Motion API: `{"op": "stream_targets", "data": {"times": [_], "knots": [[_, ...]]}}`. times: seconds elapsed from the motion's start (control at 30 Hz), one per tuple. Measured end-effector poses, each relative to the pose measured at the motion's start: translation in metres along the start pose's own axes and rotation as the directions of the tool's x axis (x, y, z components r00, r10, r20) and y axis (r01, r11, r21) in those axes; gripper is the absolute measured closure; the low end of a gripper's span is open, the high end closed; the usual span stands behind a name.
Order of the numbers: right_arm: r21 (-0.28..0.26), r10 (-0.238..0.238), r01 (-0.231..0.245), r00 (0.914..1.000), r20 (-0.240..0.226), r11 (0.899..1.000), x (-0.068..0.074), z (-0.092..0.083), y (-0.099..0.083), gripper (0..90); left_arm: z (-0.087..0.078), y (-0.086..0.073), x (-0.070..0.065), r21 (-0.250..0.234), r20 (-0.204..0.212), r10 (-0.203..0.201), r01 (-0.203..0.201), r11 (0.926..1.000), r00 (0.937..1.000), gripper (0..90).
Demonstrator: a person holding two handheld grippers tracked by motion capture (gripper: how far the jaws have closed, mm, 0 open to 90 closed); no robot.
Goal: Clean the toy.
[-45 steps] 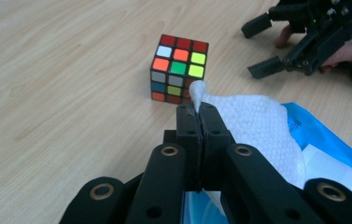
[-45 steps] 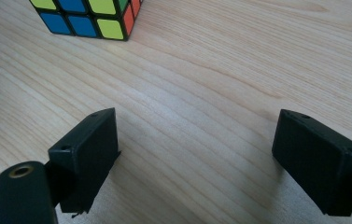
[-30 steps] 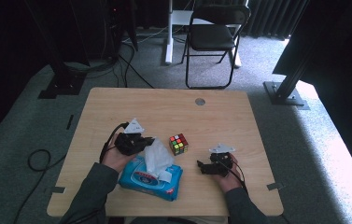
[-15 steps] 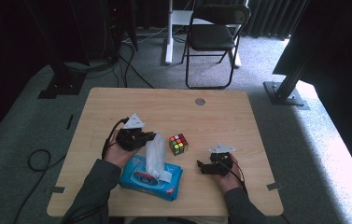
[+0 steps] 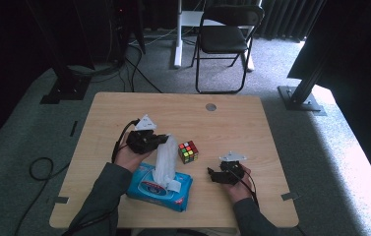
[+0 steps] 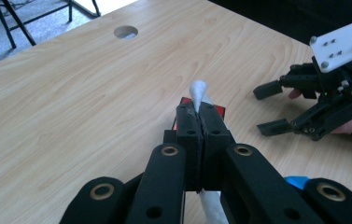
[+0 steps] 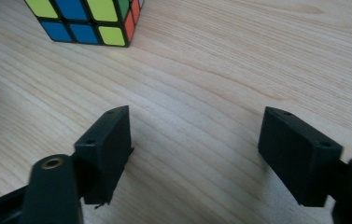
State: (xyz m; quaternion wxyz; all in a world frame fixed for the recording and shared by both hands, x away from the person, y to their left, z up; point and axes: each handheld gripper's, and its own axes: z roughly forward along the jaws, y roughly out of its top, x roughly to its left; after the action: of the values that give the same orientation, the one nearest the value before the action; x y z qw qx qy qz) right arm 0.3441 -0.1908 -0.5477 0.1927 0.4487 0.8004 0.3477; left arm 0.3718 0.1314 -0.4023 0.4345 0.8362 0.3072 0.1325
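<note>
White wipe (image 6: 199,92) in left tool (image 6: 200,122) hides cube (image 6: 219,110).

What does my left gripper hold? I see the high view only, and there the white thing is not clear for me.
Observer: In the left gripper view, the left gripper is shut on a white wipe, whose tip sticks out past the pads.
Operator: And the right one?
Observer: In the right gripper view, the right gripper is open with bare table between its jaws, which have just been closing a little.
Operator: Is the cube near it?
Observer: The puzzle cube stands ahead of the jaws, apart from them.
</note>
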Motion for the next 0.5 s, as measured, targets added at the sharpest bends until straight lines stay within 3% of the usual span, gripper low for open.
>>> {"op": "stream_targets", "data": {"times": [0.17,0.3,0.5], "knots": [[0.017,-0.022,0.022,0.9996,-0.018,1.000,0.002,-0.002,0.002,34.5,-0.001,0.009,0.001,-0.028,0.003,-0.001,0.001,0.9996,1.0000,89.0],[0.020,-0.062,0.062,0.9975,-0.034,0.998,0.006,-0.004,0.005,48.9,0.000,0.015,0.003,-0.042,0.005,-0.002,0.002,0.9991,1.0000,89.0],[-0.012,-0.104,0.104,0.9945,-0.015,0.995,0.014,-0.008,0.009,50.4,0.006,0.022,0.004,-0.045,0.015,0.003,-0.002,0.9990,0.9999,89.1]]}}
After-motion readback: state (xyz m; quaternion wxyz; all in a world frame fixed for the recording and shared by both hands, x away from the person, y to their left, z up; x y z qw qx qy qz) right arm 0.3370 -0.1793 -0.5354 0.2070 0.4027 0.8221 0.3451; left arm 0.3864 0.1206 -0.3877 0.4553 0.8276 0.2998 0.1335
